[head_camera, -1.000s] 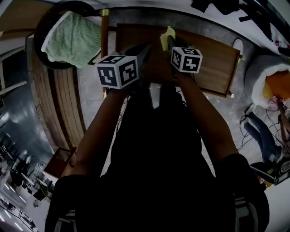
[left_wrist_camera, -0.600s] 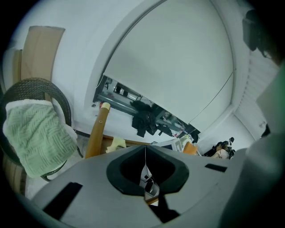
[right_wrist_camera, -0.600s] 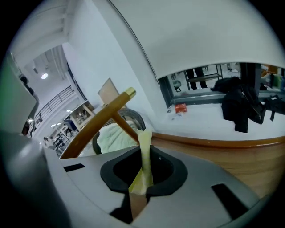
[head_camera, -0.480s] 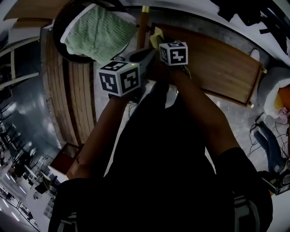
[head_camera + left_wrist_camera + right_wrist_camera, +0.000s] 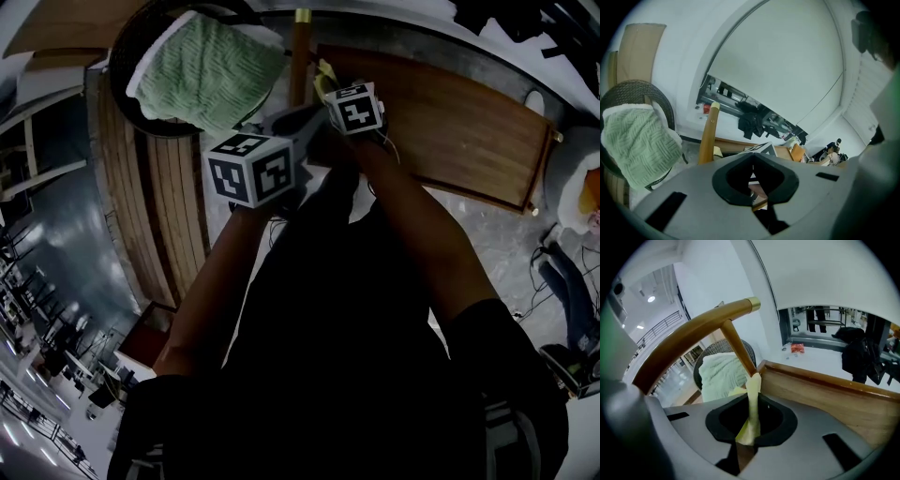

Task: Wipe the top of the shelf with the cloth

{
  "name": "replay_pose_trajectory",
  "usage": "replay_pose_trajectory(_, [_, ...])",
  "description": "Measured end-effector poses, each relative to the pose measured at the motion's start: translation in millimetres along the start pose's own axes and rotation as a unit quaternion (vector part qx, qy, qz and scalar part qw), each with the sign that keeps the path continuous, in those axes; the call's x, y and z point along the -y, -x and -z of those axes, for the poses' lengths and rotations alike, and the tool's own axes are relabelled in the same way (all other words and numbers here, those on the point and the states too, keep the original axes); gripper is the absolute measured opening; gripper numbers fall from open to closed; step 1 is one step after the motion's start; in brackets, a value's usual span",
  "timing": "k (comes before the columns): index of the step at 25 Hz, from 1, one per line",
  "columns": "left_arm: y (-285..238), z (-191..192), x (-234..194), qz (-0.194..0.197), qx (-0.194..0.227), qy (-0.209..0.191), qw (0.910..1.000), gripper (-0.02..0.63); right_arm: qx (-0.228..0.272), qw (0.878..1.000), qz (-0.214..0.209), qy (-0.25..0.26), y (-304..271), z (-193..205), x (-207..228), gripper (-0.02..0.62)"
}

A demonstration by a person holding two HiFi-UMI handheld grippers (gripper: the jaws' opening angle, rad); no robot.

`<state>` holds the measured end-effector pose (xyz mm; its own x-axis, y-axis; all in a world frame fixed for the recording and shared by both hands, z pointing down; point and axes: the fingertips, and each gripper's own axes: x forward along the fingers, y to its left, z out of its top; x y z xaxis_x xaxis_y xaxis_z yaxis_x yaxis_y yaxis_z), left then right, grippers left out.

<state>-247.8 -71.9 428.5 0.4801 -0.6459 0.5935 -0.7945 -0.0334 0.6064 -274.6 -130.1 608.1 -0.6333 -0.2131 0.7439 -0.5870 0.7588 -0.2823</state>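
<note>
The wooden shelf top [image 5: 450, 122] lies ahead at the upper right in the head view. My right gripper [image 5: 330, 92] is shut on a pale yellow cloth [image 5: 324, 77] at the shelf's far left corner. In the right gripper view the cloth [image 5: 752, 411] stands pinched between the jaws of the right gripper [image 5: 752, 399], against the shelf's raised edge [image 5: 820, 380]. My left gripper [image 5: 302, 120] hovers just left of the right one, off the shelf. In the left gripper view the left gripper [image 5: 752, 160] is shut with nothing held.
A green knitted towel [image 5: 208, 70] lies in a dark round wicker seat [image 5: 122, 84] to the left. A wooden pole [image 5: 300, 52] with a brass tip stands beside the shelf's left end. Wooden slats [image 5: 150, 197] run along the left; cables [image 5: 553, 281] lie on the floor.
My right gripper has slid the yellow cloth leftward along the shelf top to its left corner. The left gripper stayed alongside, shut and empty.
</note>
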Motion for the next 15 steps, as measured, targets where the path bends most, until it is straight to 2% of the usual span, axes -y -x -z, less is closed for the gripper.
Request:
replay_pose_trajectory(7, [-24.5, 5.1, 14.1, 0.008, -0.011, -0.006, 0.9999, 0.012, -0.001, 1.000, 0.002, -0.005, 19.0, 11.5, 24.1, 0.049])
replay_pose_trajectory(15, [-65.5, 15.1, 63.4, 0.056, -0.023, -0.007, 0.9982, 0.012, -0.008, 0.999, 0.030, -0.016, 59.2, 34.5, 76.7, 0.048])
